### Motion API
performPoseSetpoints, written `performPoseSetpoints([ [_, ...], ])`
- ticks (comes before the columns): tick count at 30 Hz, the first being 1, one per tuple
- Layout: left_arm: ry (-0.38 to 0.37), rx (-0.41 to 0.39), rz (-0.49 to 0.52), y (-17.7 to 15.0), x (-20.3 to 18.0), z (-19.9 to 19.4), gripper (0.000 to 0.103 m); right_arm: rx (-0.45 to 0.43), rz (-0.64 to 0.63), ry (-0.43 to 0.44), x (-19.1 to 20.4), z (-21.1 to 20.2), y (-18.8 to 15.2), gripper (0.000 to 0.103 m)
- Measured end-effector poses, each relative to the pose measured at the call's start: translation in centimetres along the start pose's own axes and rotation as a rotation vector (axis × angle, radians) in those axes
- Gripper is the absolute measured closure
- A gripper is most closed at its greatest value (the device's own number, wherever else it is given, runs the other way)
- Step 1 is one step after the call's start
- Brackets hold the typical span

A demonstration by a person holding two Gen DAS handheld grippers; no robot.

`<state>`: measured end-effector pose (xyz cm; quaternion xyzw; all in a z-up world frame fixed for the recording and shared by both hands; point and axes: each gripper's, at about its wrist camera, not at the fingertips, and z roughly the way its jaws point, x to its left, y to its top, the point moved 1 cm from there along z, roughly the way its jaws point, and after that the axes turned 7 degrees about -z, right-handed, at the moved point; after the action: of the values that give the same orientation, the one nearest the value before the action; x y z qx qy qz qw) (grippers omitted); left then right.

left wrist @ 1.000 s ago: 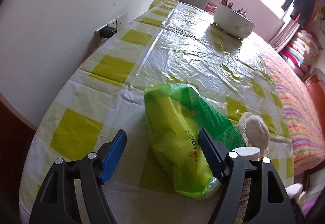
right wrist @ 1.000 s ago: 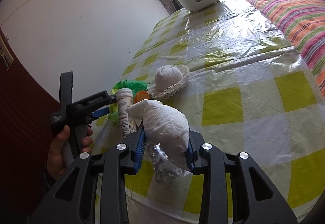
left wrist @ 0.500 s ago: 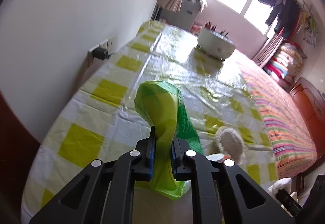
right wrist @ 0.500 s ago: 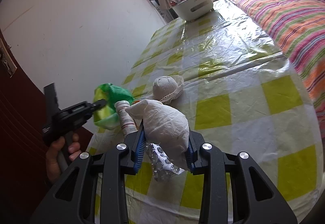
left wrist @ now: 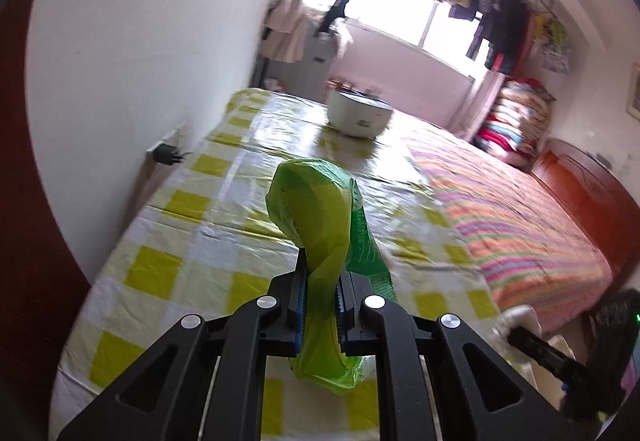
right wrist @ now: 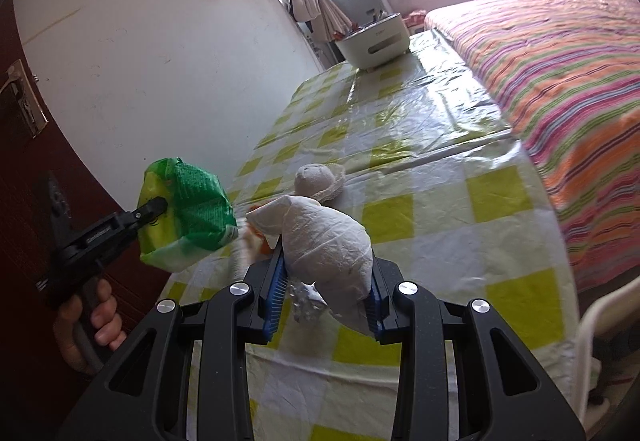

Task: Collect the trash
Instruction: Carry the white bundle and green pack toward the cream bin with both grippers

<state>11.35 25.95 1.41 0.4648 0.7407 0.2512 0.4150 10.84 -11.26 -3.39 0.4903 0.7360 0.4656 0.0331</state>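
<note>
We see a crinkled, glossy green plastic bag (left wrist: 320, 225) pinched tight between the blue ribbed pads of the left gripper (left wrist: 322, 305), hanging clear above the shiny yellow-and-white checked tablecloth (right wrist: 440, 209). The right gripper (right wrist: 326, 285) is clamped on a soft, wrinkled wad of white tissue (right wrist: 324, 237), with a scrap of silvery foil (right wrist: 306, 301) hanging just beneath it. On the cloth beyond sits a small knitted hat (right wrist: 320, 179) with a lacy brim.

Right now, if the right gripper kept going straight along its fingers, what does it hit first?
Probably the small white knitted hat on the checked tablecloth, just beyond the white tissue wad the right gripper holds. Depth is uncertain.
</note>
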Motion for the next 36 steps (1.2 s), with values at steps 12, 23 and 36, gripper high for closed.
performPoseSetpoints([
  [12, -0.12, 0.128, 0.158, -5.0, -8.2, 2.4, 0.092, -0.023, -0.011, -0.105, -3.5, -3.3, -1.1, 0.071],
  [23, -0.133, 0.192, 0.201, -7.2, -10.2, 4.4, 0.091, -0.067, 0.026, -0.14, -5.2, -5.8, -1.3, 0.071],
  [36, -0.054, 0.094, 0.157, -4.5, -5.6, 1.5, 0.091, -0.073, 0.034, -0.145, -5.5, -6.0, -1.5, 0.071],
])
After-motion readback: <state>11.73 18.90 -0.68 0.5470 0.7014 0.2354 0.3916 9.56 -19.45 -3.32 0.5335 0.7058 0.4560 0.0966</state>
